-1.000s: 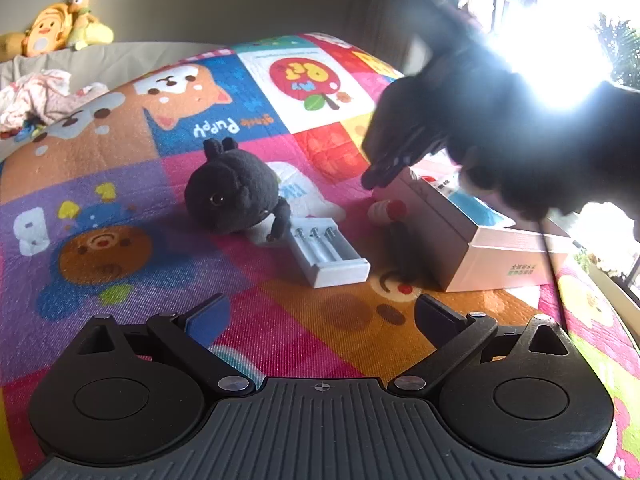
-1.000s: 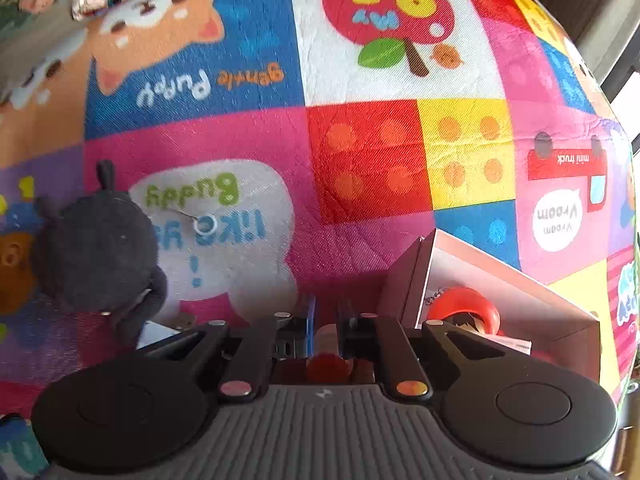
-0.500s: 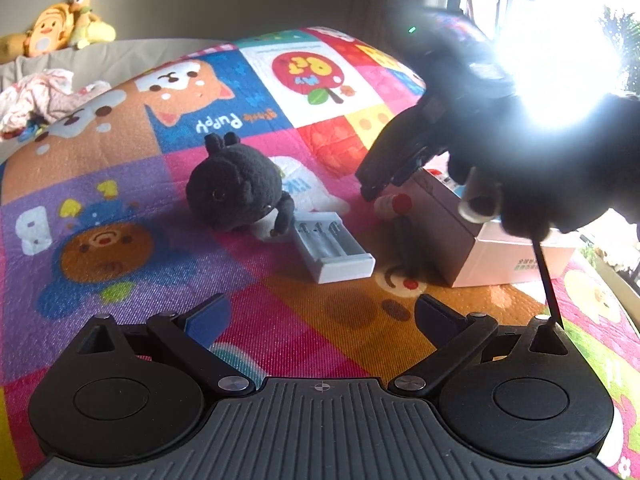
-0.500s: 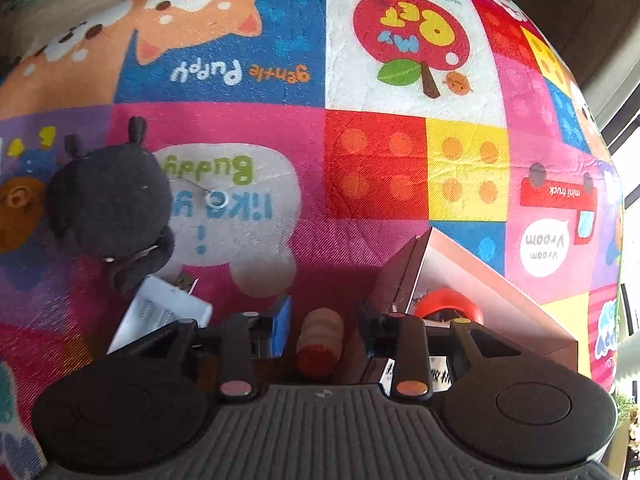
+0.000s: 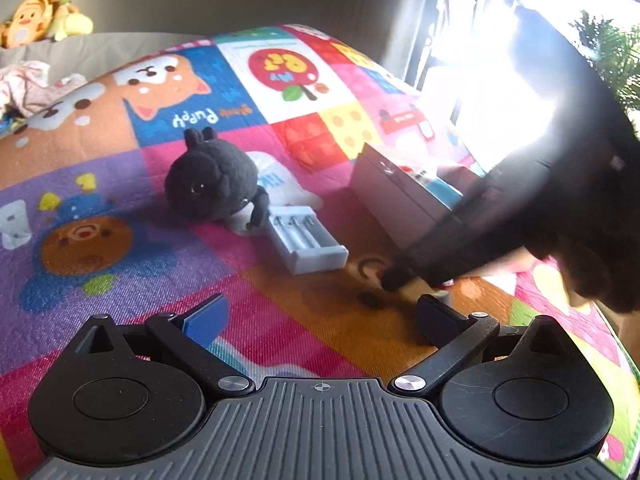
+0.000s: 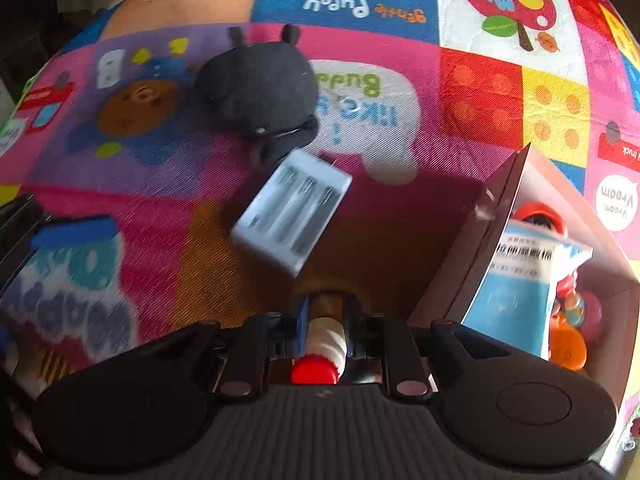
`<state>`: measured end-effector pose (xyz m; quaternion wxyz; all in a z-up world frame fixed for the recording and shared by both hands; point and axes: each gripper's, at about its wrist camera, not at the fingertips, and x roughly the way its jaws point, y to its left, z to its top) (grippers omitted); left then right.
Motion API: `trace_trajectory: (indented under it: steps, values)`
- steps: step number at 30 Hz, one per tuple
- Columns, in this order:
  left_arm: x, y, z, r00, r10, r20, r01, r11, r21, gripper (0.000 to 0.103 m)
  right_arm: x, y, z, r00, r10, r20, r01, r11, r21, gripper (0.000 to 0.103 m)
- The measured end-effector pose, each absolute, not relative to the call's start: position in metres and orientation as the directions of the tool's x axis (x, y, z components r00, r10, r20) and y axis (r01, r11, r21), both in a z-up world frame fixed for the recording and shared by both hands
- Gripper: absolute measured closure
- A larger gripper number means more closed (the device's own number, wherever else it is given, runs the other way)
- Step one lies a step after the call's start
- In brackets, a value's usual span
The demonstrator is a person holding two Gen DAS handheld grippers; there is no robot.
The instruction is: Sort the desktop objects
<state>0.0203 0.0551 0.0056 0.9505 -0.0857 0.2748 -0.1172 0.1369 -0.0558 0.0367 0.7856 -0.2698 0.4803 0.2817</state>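
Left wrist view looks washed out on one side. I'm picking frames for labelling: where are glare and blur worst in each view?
Left wrist view: window glare bleaches the upper right and leaves the right gripper a blurred dark shape; the black plush toy stays sharp. Right wrist view: no glare, but motion blur smears the white battery case and the mat; the red-capped tube between the closing jaws reads clearly.

White red-capped tube (image 6: 324, 340) between closing fingers; black plush (image 5: 214, 182), white charger (image 5: 306, 240) on mat.
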Motion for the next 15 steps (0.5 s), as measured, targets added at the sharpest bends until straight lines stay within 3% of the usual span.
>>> trace_trajectory:
  steps: [6, 9, 11, 13, 15]
  values:
    - [0.023, 0.052, 0.004, 0.813, -0.246, -0.528, 0.158, 0.966, -0.206, 0.001, 0.086, -0.117, 0.036, 0.467, 0.188, -0.864, -0.657, 0.728, -0.197, 0.085]
    - [0.024, 0.050, 0.004, 0.811, -0.224, -0.540, 0.141, 0.971, -0.191, 0.001, 0.080, -0.166, 0.049, 0.514, 0.253, -0.820, -0.555, 0.827, -0.093, 0.077]
    - [0.025, 0.049, 0.004, 0.810, -0.202, -0.551, 0.121, 0.976, -0.179, 0.001, 0.072, -0.201, 0.057, 0.589, 0.263, -0.765, -0.466, 0.883, -0.055, 0.051]
    - [0.026, 0.047, 0.003, 0.806, -0.174, -0.565, 0.100, 0.982, -0.159, 0.001, 0.061, -0.233, 0.059, 0.649, 0.253, -0.717, -0.382, 0.924, -0.020, 0.032]
    - [0.026, 0.044, 0.004, 0.804, -0.131, -0.580, 0.074, 0.990, -0.121, 0.001, 0.050, -0.257, 0.053, 0.664, 0.242, -0.707, -0.325, 0.946, 0.018, 0.026]
